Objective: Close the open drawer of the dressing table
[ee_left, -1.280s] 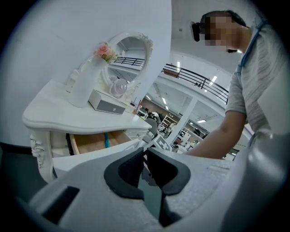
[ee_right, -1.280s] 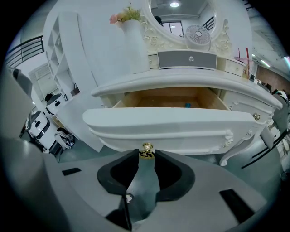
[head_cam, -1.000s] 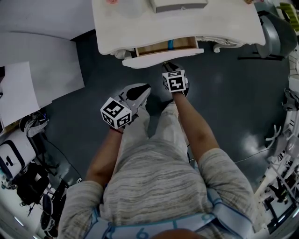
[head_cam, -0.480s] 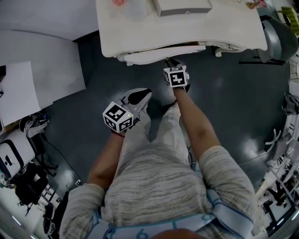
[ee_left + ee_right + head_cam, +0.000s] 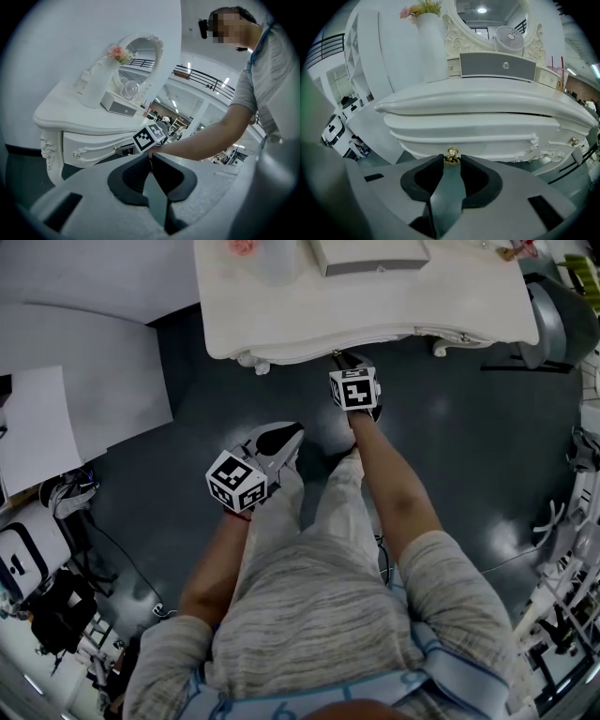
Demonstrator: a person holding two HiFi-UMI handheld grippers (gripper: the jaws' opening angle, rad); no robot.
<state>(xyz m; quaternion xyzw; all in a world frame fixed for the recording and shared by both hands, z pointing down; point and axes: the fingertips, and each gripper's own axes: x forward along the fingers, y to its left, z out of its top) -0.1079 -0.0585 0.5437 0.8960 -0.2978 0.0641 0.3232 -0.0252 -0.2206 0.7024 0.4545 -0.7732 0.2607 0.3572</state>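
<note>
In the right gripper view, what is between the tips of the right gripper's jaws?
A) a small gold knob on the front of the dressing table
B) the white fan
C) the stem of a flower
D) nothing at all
A: the gold knob on the white front of the dressing table sits pinched between the tips of the right gripper.
</note>
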